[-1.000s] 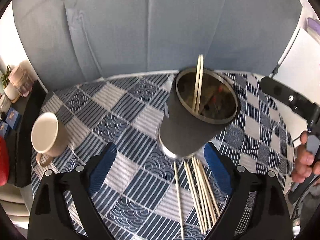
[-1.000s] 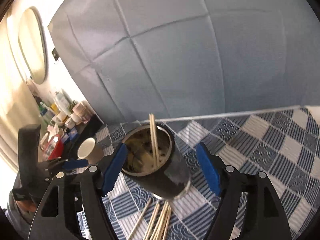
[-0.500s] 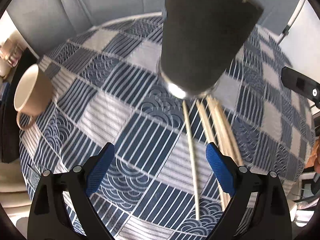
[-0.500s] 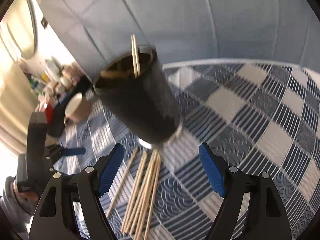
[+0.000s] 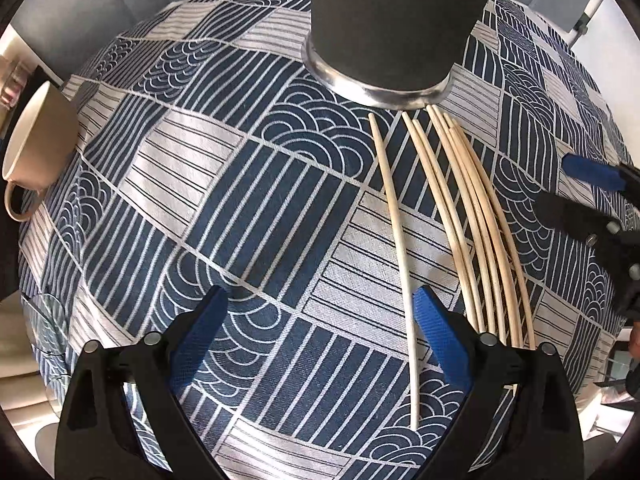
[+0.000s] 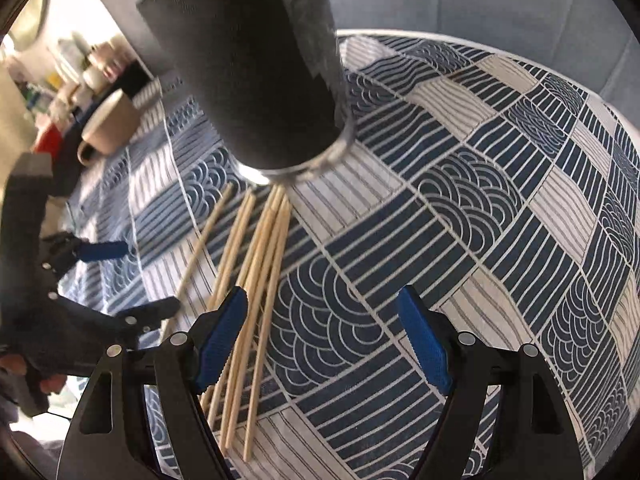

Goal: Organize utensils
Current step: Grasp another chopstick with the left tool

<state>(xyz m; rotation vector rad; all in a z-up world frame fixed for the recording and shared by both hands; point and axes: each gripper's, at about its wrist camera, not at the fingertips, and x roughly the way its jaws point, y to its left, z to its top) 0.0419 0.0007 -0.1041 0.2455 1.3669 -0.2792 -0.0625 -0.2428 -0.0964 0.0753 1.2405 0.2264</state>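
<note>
A dark holder cup (image 5: pixel 392 20) with a metal base ring stands on the blue patterned tablecloth; it also shows in the right wrist view (image 6: pixel 256 68). Several pale wooden chopsticks (image 5: pixel 472 216) lie on the cloth in front of it, one (image 5: pixel 396 216) apart to the left; they show in the right wrist view (image 6: pixel 256 272) too. My left gripper (image 5: pixel 320 332) is open and empty, low over the cloth, its right pad beside the single chopstick. My right gripper (image 6: pixel 324 336) is open and empty, its left pad over the chopstick bundle.
A beige mug (image 5: pixel 36 144) sits at the table's left edge; it also shows in the right wrist view (image 6: pixel 108 124). The other gripper shows at the right edge of the left wrist view (image 5: pixel 600 200). Cluttered shelf items (image 6: pixel 80 68) lie beyond the table.
Both grippers have dropped and moved closer to the table, toward the chopsticks. The cup's rim and the chopsticks inside it have gone out of view.
</note>
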